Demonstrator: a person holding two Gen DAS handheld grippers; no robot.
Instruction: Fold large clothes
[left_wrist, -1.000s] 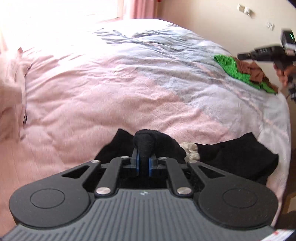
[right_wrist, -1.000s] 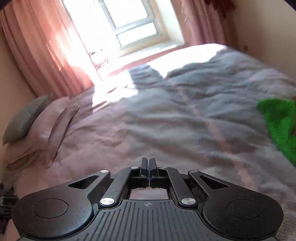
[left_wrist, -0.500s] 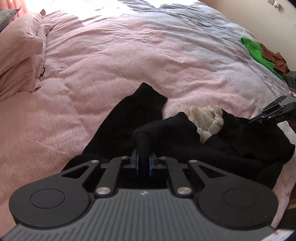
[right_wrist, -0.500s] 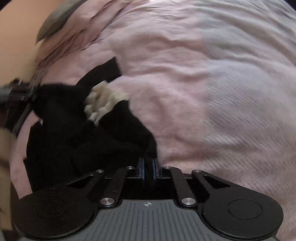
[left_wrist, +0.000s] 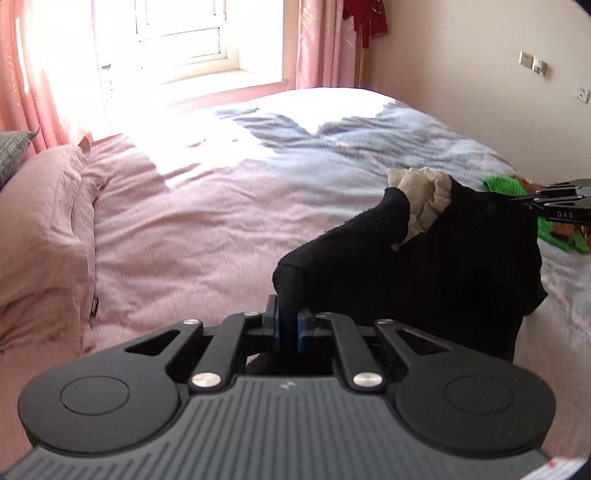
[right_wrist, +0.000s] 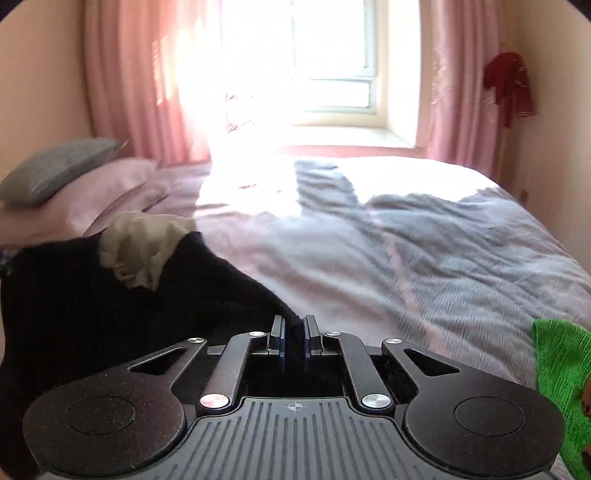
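A black garment (left_wrist: 461, 266) with a cream ruffled collar (left_wrist: 424, 199) hangs stretched between my two grippers above the bed. In the left wrist view my left gripper (left_wrist: 287, 319) is shut on a bunched black corner of it. My right gripper (left_wrist: 524, 201) shows at the right edge, at the garment's other top corner. In the right wrist view the right gripper (right_wrist: 293, 336) is shut on a black fold, and the garment (right_wrist: 110, 314) and its collar (right_wrist: 140, 243) spread to the left. The lower part of the garment is hidden behind the gripper bodies.
The bed's pink and grey quilt (left_wrist: 221, 221) lies wide below. Pink pillows (left_wrist: 37, 221) and a grey pillow (right_wrist: 55, 170) are at the left. A green cloth (right_wrist: 561, 369) with a brown one lies at the right edge. The window and pink curtains (right_wrist: 129, 92) are behind.
The right gripper, shut on nothing a second ago, came down and took hold of the garment. Both grippers then lifted it off the quilt, so it hangs between them.
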